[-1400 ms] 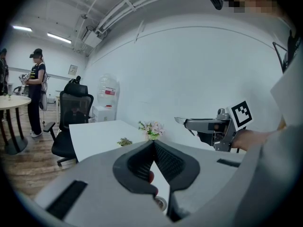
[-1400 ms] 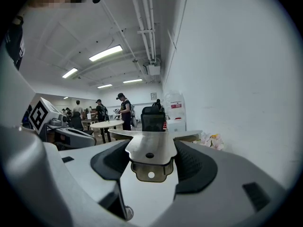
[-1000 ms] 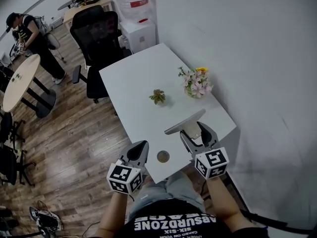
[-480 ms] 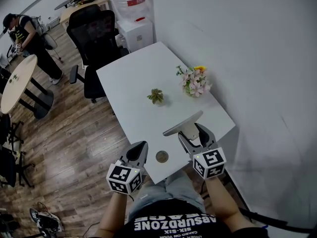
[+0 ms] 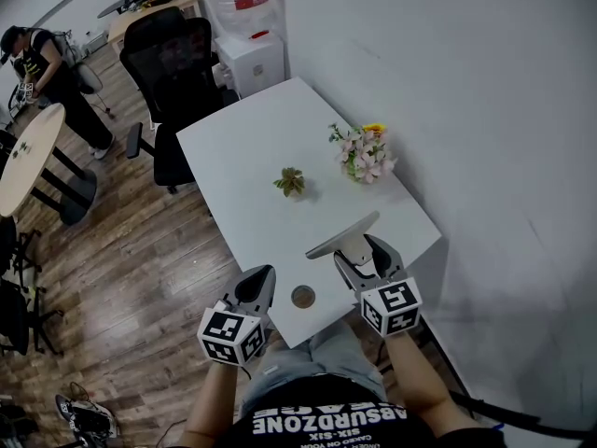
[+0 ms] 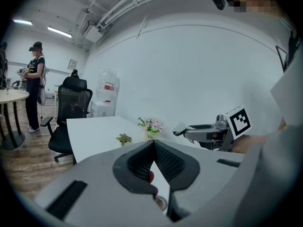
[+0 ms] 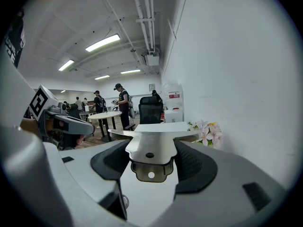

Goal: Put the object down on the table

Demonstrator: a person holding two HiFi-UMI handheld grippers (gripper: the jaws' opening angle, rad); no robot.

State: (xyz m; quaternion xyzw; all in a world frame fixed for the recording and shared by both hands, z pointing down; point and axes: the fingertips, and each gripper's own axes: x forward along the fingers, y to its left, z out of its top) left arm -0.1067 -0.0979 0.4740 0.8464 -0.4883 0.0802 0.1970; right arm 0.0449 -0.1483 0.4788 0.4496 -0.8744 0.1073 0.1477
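Note:
A grey scraper-like tool (image 5: 344, 236) with a wide flat blade and a short handle is held over the near right part of the white table (image 5: 247, 143). My right gripper (image 5: 361, 248) is shut on its handle. In the right gripper view the tool (image 7: 151, 137) lies flat between the jaws, its blade spread across the far end, above the table top. My left gripper (image 5: 260, 275) is shut with nothing in it and hovers at the table's near left edge. In the left gripper view its jaws meet at the tip (image 6: 153, 144).
A small round object (image 5: 303, 297) lies on the table between the grippers. A little green plant (image 5: 291, 182) and a pot of pink flowers (image 5: 362, 154) stand further back. A black office chair (image 5: 173, 59) and a water dispenser (image 5: 244, 7) are beyond the far end, the wall is at the right, and a person (image 5: 42, 54) stands by a round table (image 5: 28, 157).
Almost nothing: the view has drifted a little, and both grippers keep their places, the right one still holding the tool.

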